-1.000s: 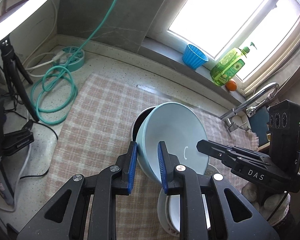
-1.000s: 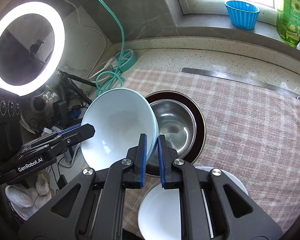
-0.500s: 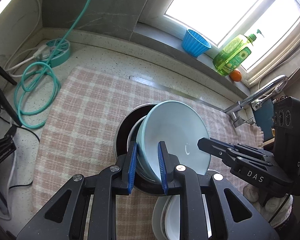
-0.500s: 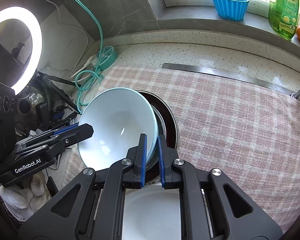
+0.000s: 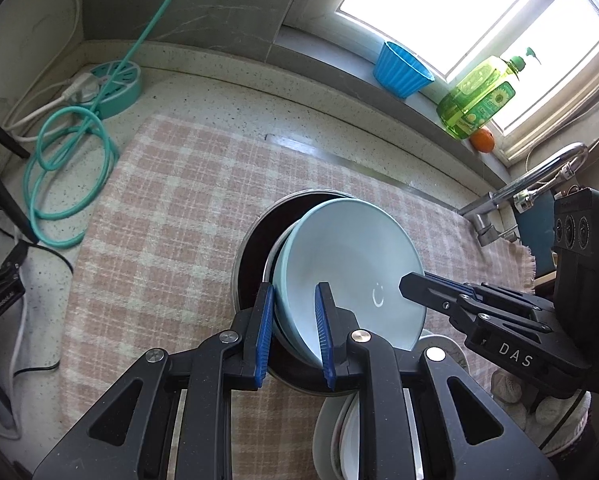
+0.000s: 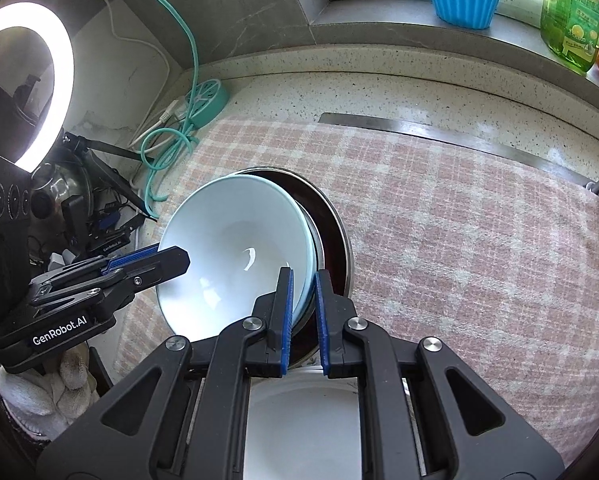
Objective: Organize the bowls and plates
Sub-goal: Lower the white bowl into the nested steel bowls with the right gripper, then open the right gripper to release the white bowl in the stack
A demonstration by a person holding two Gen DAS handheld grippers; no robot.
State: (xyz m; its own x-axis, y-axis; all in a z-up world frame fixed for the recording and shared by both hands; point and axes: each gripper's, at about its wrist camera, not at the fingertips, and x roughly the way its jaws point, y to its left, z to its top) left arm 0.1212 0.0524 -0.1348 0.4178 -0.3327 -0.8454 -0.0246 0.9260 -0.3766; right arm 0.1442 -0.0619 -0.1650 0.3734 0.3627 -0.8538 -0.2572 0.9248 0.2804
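Both grippers hold one pale blue bowl (image 5: 351,264) (image 6: 227,248) by opposite sides of its rim. My left gripper (image 5: 293,292) is shut on the near-left rim, and its tip (image 6: 179,258) shows in the right wrist view. My right gripper (image 6: 303,276) is shut on the other side; the left wrist view shows it (image 5: 407,280) from the side. The bowl is tilted and sits low in a steel bowl (image 5: 268,268) on a dark brown plate (image 5: 253,248) (image 6: 333,236). A white plate (image 6: 303,420) (image 5: 327,432) lies just beneath the grippers.
A pink checked cloth (image 5: 171,208) covers the speckled counter. A teal cable coil (image 5: 67,168) and socket reel (image 5: 115,84) lie at the left. A blue cup (image 5: 401,68), a green soap bottle (image 5: 475,104) and an orange (image 5: 482,140) stand on the sill. A tap (image 5: 539,176) is at the right and a ring light (image 6: 27,80) at the far left.
Both grippers have come down and forward with the pale blue bowl. It now hides nearly all of the steel bowl, whose inside was open to view a second ago.
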